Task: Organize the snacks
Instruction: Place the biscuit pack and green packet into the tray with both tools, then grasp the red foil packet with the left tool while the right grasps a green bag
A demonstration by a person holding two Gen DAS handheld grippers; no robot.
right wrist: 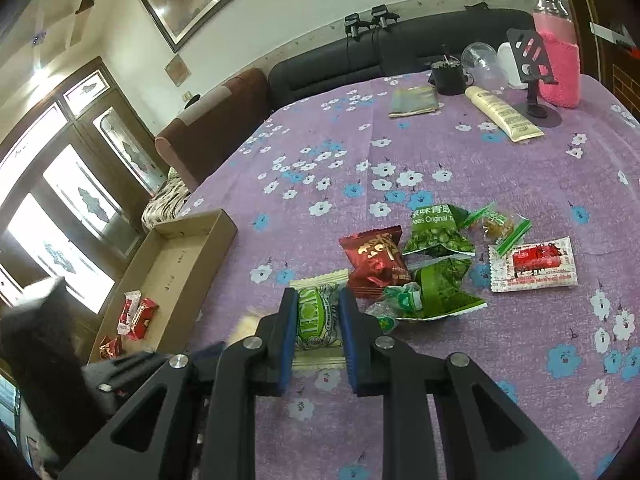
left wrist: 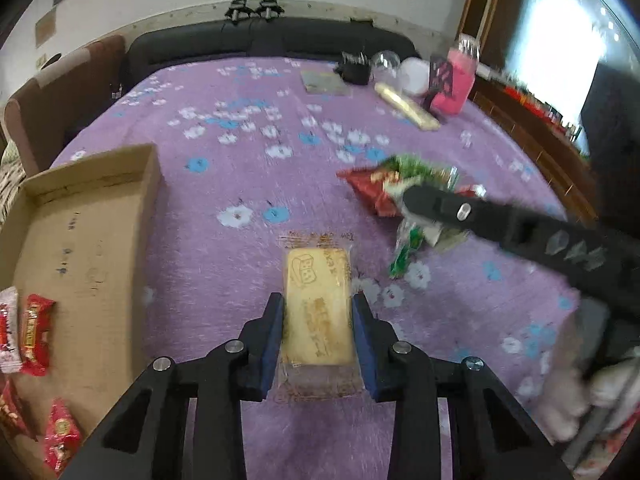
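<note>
The left tool (left wrist: 318, 312) is closed partway on a wrapped cake (left wrist: 318, 304), just right of the box (left wrist: 92, 216) on the bench (left wrist: 240, 152). The right tool (right wrist: 319, 312) pinches a green candy (right wrist: 318, 318) beside the snack pile (right wrist: 436, 264), its jaws narrowly apart.
</note>
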